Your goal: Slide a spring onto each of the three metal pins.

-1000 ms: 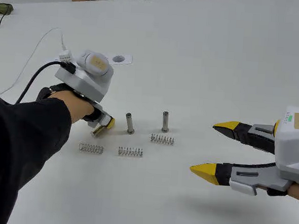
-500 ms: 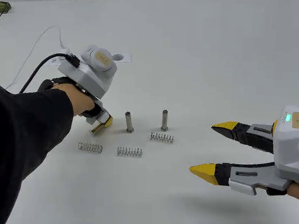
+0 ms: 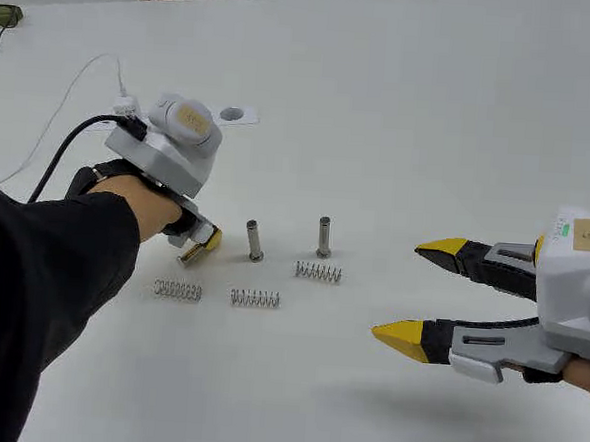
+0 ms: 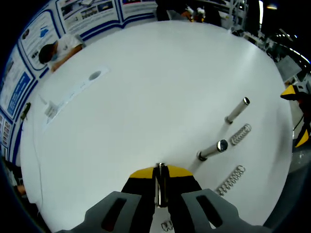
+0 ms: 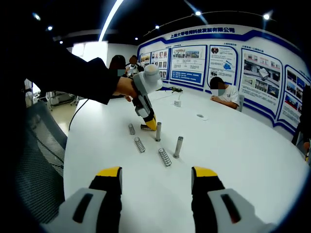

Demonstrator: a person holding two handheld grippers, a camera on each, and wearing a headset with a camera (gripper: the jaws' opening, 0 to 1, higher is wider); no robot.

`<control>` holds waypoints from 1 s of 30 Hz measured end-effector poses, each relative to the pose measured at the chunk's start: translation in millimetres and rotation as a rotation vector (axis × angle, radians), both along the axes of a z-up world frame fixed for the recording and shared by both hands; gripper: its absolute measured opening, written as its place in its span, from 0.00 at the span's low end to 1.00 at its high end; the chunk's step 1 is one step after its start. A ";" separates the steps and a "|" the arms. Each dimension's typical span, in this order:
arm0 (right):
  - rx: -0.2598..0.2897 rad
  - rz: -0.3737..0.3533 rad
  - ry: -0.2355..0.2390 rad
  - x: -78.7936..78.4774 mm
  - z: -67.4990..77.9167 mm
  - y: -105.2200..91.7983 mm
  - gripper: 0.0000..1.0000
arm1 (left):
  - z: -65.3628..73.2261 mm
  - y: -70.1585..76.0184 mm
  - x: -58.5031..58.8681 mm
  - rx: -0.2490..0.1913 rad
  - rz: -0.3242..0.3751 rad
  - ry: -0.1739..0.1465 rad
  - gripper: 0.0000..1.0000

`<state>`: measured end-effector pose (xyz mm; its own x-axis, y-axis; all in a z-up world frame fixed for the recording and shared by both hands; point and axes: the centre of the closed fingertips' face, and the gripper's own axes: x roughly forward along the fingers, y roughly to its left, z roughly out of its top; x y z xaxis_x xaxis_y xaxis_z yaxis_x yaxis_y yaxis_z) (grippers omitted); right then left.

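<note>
Head view has the left gripper (image 3: pixel 205 244) pinching one metal pin (image 3: pixel 191 258) low over the table (image 3: pixel 401 127), the right gripper (image 3: pixel 397 291) spread, and three springs (image 3: pixel 255 298) lying nearby, probably light and squashy, best nipped gently mid-coil.

White table (image 3: pixel 432 109), blue poster-lined walls (image 5: pixel 243 53)

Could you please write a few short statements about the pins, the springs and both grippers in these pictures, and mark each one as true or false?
1. Two upright pins stand on the table. True.
2. One spring already sits on a pin. False: all three springs lie flat on the table, none on a pin.
3. The left gripper is shut on the third pin. True.
4. The right gripper holds a spring. False: its jaws are open and hold nothing.
</note>
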<state>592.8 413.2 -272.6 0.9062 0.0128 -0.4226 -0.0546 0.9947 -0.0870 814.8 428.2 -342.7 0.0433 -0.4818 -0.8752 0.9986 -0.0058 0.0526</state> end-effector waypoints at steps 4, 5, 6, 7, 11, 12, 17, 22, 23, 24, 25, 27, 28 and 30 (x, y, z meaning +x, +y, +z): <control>0.000 0.004 0.000 0.6 -0.2 0.8 0.59 | 7.0 -0.5 0.5 -0.027 0.013 0.012 0.07; 0.000 0.004 0.000 0.6 -0.1 0.8 0.59 | 8.5 -0.4 0.4 -0.033 0.015 0.014 0.07; 0.000 0.004 -0.001 0.7 0.2 0.8 0.59 | 10.7 -0.1 0.5 -0.039 0.017 0.017 0.07; 0.000 0.005 -0.002 0.8 0.3 1.0 0.59 | 11.9 0.4 0.5 -0.042 0.018 0.018 0.07; -0.005 0.011 0.000 1.8 0.5 3.1 0.59 | 17.4 4.2 0.3 -0.064 0.026 0.021 0.07; -0.005 0.012 0.001 1.9 0.5 3.6 0.59 | 18.5 4.9 0.5 -0.068 0.029 0.021 0.07; -0.013 0.021 0.004 2.8 0.7 6.0 0.59 | 25.2 9.4 2.2 -0.094 0.046 0.025 0.07; -0.021 0.029 0.011 3.0 -0.1 8.0 0.59 | 30.5 14.1 3.2 -0.115 0.058 0.024 0.07; -0.025 0.031 0.012 3.1 -0.3 8.5 0.59 | 31.3 15.5 3.0 -0.119 0.061 0.025 0.07; -0.027 0.032 0.014 3.1 -0.4 8.9 0.59 | 31.8 16.3 3.1 -0.122 0.063 0.024 0.07; -0.028 0.034 0.014 3.2 -0.5 9.2 0.59 | 32.4 16.9 3.0 -0.128 0.066 0.025 0.07; -0.030 0.037 0.015 3.5 -0.6 9.7 0.59 | 33.5 18.9 2.9 -0.139 0.075 0.029 0.07; -0.032 0.038 0.017 3.5 -0.8 9.9 0.59 | 34.1 20.1 2.9 -0.147 0.081 0.031 0.07; -0.033 0.040 0.018 3.5 -0.7 10.3 0.59 | 34.8 21.5 2.6 -0.158 0.085 0.031 0.07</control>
<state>596.3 423.6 -273.3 0.8976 0.0344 -0.4394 -0.0959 0.9883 -0.1187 817.4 449.7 -307.9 0.0640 -0.6090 -0.7906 0.9963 0.0849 0.0153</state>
